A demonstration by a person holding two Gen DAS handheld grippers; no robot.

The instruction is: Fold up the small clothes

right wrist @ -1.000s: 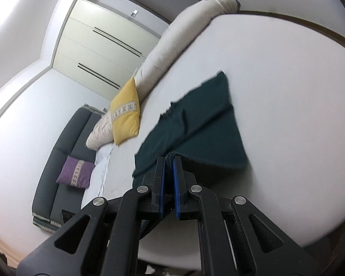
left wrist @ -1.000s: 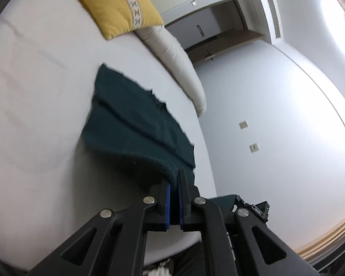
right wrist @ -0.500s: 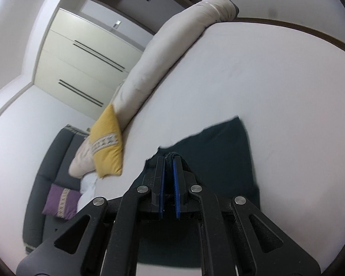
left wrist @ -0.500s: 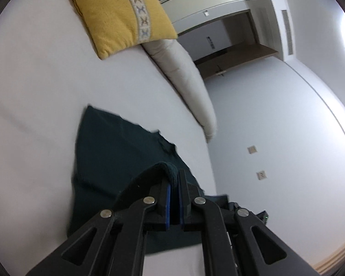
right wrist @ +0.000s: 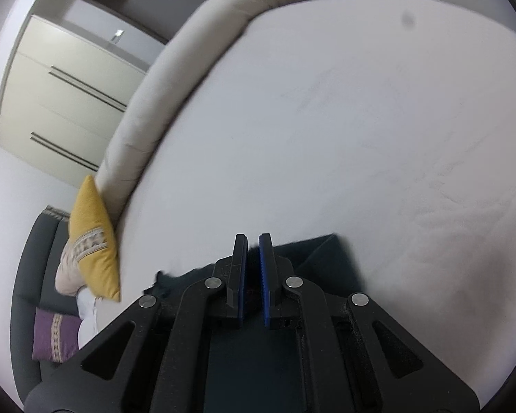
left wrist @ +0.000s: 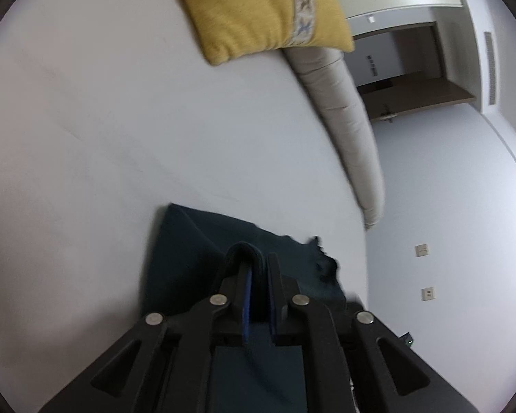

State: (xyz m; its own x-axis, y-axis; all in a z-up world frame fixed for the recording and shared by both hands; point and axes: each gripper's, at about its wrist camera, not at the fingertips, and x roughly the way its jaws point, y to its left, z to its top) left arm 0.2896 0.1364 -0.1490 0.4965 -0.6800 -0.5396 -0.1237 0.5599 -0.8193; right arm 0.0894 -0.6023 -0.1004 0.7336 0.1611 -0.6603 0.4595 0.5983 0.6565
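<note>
Both wrist views look down across the white bed sheet (left wrist: 120, 144). The dark green garment (left wrist: 189, 241) lies on it close under both grippers, folded over on itself, with a ragged edge toward the bed's right side in the left view.

Left gripper (left wrist: 258, 268): I see a narrow gap between the blue pads, and its jaws have just been opening. A rolled fold of the garment loops over the tip of the left-hand finger (left wrist: 237, 275) and sits in the gap; whether the pads still press on it I cannot tell — the fabric looks slack around the finger rather than pinched.

Right gripper (right wrist: 253, 251): jaws narrow, a slim slit between the blue pads, and they too have just been opening slightly. Dark cloth shows inside the slit, but the frame is blurred there and I cannot say if it is clamped or only lying between. The garment (right wrist: 323, 258) spreads out below and to the right of the fingers, one corner reaching out onto the sheet.

Surroundings as I read them — a yellow cushion (left wrist: 265, 10) with a patterned band lies well beyond the garment, touching a long beige bolster (left wrist: 344, 117) along the bed's far edge. In the right view a dark sofa (right wrist: 27, 275) with a purple cushion (right wrist: 51, 337) stands past the bed, and pale wardrobe doors (right wrist: 62, 96) behind it.
</note>
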